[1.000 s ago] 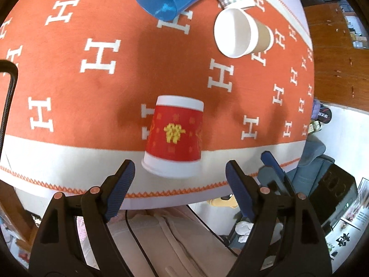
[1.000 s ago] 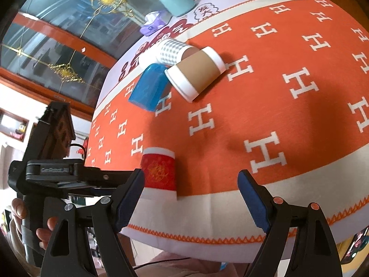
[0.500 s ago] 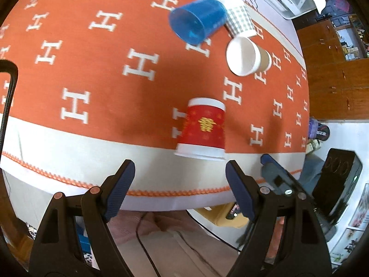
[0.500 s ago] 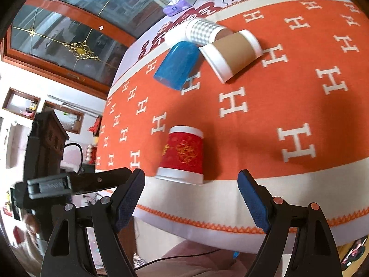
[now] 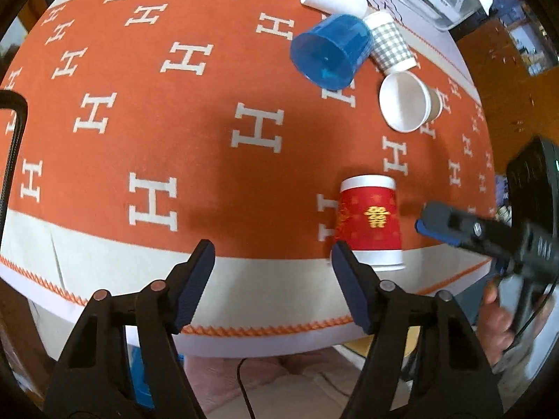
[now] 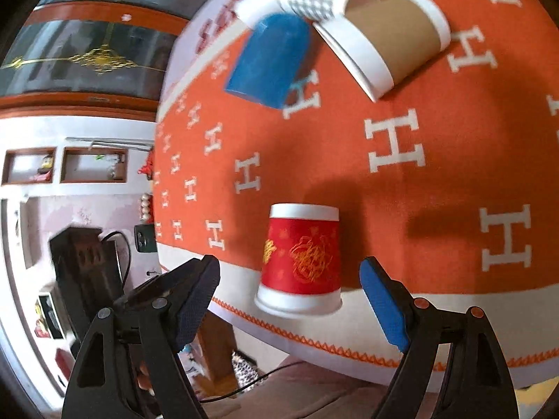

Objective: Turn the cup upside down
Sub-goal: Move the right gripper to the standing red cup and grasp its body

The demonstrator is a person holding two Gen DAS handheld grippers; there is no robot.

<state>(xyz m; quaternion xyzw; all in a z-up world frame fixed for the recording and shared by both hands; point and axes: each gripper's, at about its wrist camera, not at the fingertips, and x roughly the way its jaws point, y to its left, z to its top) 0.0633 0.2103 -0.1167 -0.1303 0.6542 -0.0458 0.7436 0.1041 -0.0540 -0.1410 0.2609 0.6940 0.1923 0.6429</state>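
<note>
Your red cup [image 6: 300, 262] stands near the front edge of the bench [image 6: 419, 192], its wide white rim down on the pale border strip of the orange cloth and its narrow base up, so its long axis runs vertical and, judged from how it sits, it already looks inverted. From your right claw [image 6: 290, 279] it lies dead ahead: the cup sits framed in the gap between the two spread fingers, which flank it on either side without touching it. From your left claw [image 5: 272, 276], also spread wide and holding nothing, the same cup [image 5: 370, 223] lies off toward the right finger, just beyond its tip, with most of the gap looking out on bare cloth. So your right hand is the one lined up; the left would have to slide sideways before it could close on anything. If you do take the cup, bring the right fingers in level across the red band, square to the upright axis, since a pinch near the flared rim would probably slip or tip it off the edge. The blue cup [image 6: 272, 59] and the brown paper cup [image 6: 387, 38] lie on their sides toward the far edge, well apart from this one.
</note>
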